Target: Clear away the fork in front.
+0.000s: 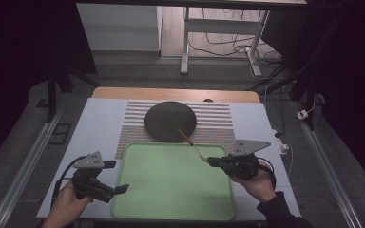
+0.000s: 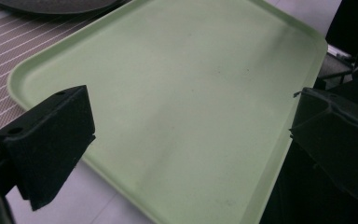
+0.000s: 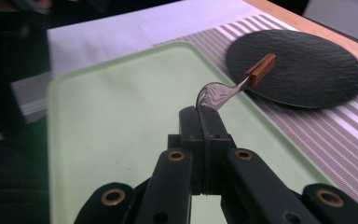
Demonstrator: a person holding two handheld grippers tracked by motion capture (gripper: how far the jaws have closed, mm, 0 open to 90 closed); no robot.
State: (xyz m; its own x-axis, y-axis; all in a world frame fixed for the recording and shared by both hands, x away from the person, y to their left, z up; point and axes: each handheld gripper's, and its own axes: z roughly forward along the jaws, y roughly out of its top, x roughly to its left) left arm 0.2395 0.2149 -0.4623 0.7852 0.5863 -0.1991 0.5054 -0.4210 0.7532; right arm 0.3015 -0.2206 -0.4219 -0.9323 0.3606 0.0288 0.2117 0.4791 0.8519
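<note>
Near edge: left gripper (image 1: 123,189) hovering over the left rim of the green tray (image 1: 171,209), jaws spread wide, grasping nothing.

Mid-table: right gripper (image 1: 211,161) clenching the bowl end of a spoon (image 1: 196,148), metal bowl pinched edge-on, wooden handle reaching out toward the dark plate (image 1: 170,120).

Spoon: appearing light, stiff, slick on the metal; likely pivoting in so narrow a pinch. Taking hold at the neck or wooden handle seeming surer.

Farther: striped mat (image 1: 218,118) lying under plate and tray.

Metal spoon (image 3: 216,95), wooden handle, held tilted over green tray (image 3: 121,112)
</note>
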